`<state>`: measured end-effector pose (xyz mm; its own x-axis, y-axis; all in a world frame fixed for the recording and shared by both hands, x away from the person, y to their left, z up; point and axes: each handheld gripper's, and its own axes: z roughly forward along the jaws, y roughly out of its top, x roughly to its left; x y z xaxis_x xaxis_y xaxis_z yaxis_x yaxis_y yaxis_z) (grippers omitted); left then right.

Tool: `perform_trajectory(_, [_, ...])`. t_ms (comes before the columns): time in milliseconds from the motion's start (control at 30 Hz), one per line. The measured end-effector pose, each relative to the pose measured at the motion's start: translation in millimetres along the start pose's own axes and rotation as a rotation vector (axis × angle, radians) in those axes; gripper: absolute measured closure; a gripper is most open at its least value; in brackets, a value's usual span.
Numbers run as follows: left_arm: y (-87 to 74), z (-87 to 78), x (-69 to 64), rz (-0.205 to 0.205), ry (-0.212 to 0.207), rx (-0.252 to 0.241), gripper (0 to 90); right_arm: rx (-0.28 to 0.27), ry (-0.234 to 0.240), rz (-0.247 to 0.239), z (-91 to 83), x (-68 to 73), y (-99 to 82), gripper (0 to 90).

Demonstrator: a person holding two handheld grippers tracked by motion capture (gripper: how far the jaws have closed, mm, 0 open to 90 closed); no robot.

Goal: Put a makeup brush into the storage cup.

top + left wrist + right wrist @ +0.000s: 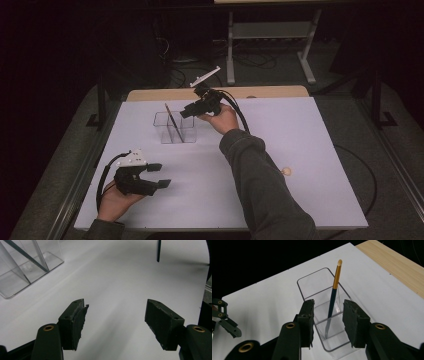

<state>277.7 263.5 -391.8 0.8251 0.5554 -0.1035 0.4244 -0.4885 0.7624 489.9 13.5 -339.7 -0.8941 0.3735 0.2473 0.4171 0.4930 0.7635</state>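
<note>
High view: clear divided holder on white worktop; slim brush leans inside it. Right gripper just beside holder; left gripper near front edge, well apart.

Left gripper view: jaws released, nothing between them.

Right gripper view: jaws parted, clear of the brush, which stands tilted in holder.

table top: looking plain white, no pattern
table edge: showing light wood at 12 o'clock
box: looking clear like glass
stick: showing dark blue low down, gold higher up, a pale tip
right gripper: looking black with little gold rings
left gripper: looking black, with gold rings too
sleeve: looking dark grey
small ball: looking pale tan at 4 o'clock
</note>
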Motion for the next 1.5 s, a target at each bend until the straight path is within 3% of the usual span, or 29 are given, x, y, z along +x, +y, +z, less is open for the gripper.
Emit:
perform_trajectory(200, [0.0,0.4,0.0,-0.002,-0.007,0.004,32.0,-0.007,-0.006,0.011,-8.4,-1.0,-6.6,56.8])
perform_trajectory(267, [0.4,-0.2,-0.1,0.003,-0.005,-0.003,32.0,-0.013,0.002,0.036,-11.5,0.4,-8.1,56.4])
perform_trajectory(300, [0.6,-0.4,-0.3,0.002,-0.006,-0.005,32.0,-0.013,-0.008,0.015,-12.3,-1.4,-9.4,56.2])
perform_trajectory(533, [-0.4,2.0,-1.3,0.000,0.002,0.013,31.3,-0.016,-0.025,0.005,-20.5,2.3,-14.0,53.0])
perform_trajectory(600, [-0.1,2.1,-1.1,0.009,0.005,0.020,31.2,-0.014,-0.019,0.022,-24.0,4.3,-15.1,52.3])
perform_trajectory(800, [0.6,2.6,-1.7,0.020,0.009,0.024,31.1,-0.020,-0.035,0.011,-32.4,5.6,-21.5,50.1])
perform_trajectory(933, [0.8,3.6,-3.3,0.006,0.007,0.022,31.1,-0.017,-0.035,0.021,-37.4,7.4,-27.2,48.1])
perform_trajectory(1400, [1.4,3.6,-3.5,0.018,0.009,0.019,30.8,-0.026,-0.041,0.026,-56.7,11.3,-41.0,45.3])
perform_trajectory(1500, [2.5,1.7,-2.6,0.029,0.016,0.021,30.7,-0.023,-0.026,0.032,-59.4,11.6,-44.4,43.7])
